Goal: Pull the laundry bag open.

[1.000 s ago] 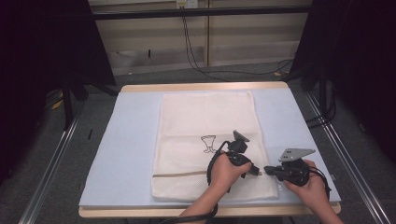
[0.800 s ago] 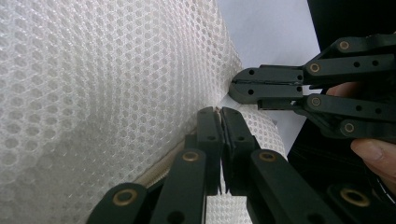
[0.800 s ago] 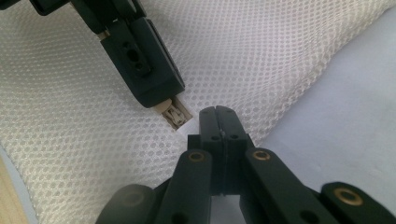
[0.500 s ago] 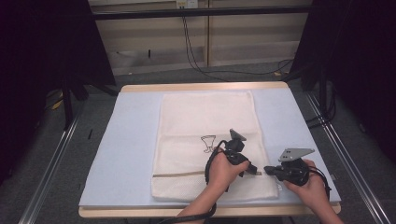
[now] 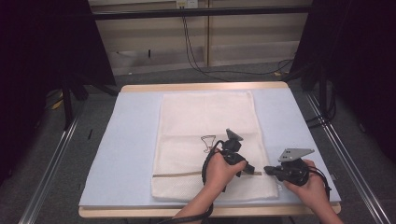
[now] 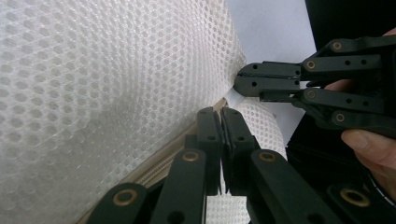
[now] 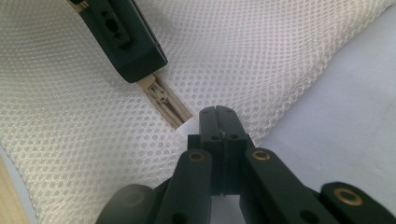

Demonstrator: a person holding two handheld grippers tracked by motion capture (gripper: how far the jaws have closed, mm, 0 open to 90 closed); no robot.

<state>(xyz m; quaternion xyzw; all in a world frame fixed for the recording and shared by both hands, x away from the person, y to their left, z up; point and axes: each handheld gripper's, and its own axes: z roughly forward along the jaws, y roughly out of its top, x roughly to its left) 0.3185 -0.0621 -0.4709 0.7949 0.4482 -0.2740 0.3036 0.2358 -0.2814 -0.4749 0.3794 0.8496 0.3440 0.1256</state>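
A white mesh bag [image 5: 205, 116] lies flat on the blue mat [image 5: 130, 135]. A beige zipper [image 5: 182, 174] runs across its near end, and a small black goblet print [image 5: 208, 142] sits above it. My left gripper [image 5: 252, 170] rests on the zipper near its right end. Its jaws are pressed together [image 6: 220, 128] on the zipper pull. My right gripper [image 5: 268, 169] faces it from the right, shut [image 7: 218, 116] on the white tab where the zipper [image 7: 168, 105] ends at the bag's edge. The left gripper's tip [image 7: 123, 42] covers the zipper just beyond.
The mat covers a wooden table [image 5: 140, 212] with metal rails [image 5: 56, 154] on both sides. Cables [image 5: 196, 56] hang at the back wall. Bare mat [image 5: 289, 121] lies to the right of the bag and more to its left.
My left hand has shifted slightly to the left over the zipper. The right hand has kept still. Both grippers stay shut.
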